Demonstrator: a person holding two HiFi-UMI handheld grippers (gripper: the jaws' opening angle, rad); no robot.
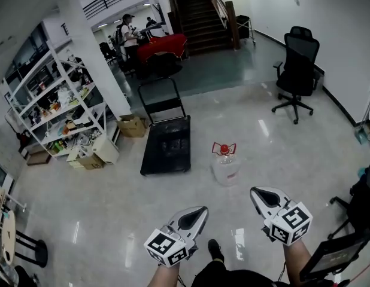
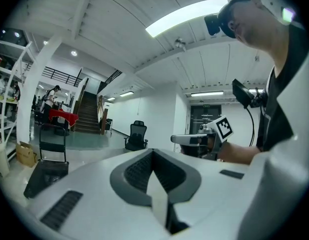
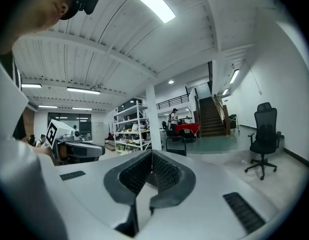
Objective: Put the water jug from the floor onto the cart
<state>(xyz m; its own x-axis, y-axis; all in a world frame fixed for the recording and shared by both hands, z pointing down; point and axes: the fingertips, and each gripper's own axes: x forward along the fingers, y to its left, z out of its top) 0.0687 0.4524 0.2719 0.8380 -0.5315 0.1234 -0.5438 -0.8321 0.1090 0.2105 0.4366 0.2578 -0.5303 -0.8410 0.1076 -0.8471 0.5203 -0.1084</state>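
Note:
A clear water jug (image 1: 226, 166) with a red cap and red handle stands upright on the glossy floor in the head view. Left of it sits the black flat cart (image 1: 167, 144), its upright handle (image 1: 162, 92) at the far end. My left gripper (image 1: 198, 213) is near the bottom of that view, shut with nothing between its jaws, well short of the jug. My right gripper (image 1: 262, 194) is beside it, also shut and empty, just below and right of the jug. Each gripper view shows closed jaws (image 2: 153, 170) (image 3: 150, 170), and the jug is hidden in both.
A black office chair (image 1: 297, 70) stands at the far right. White shelves (image 1: 56, 109) with boxes (image 1: 132, 126) line the left. A person (image 1: 129, 33) stands by a red-covered table (image 1: 162, 45) near the stairs (image 1: 200, 14). More black equipment (image 1: 358, 220) sits at the right edge.

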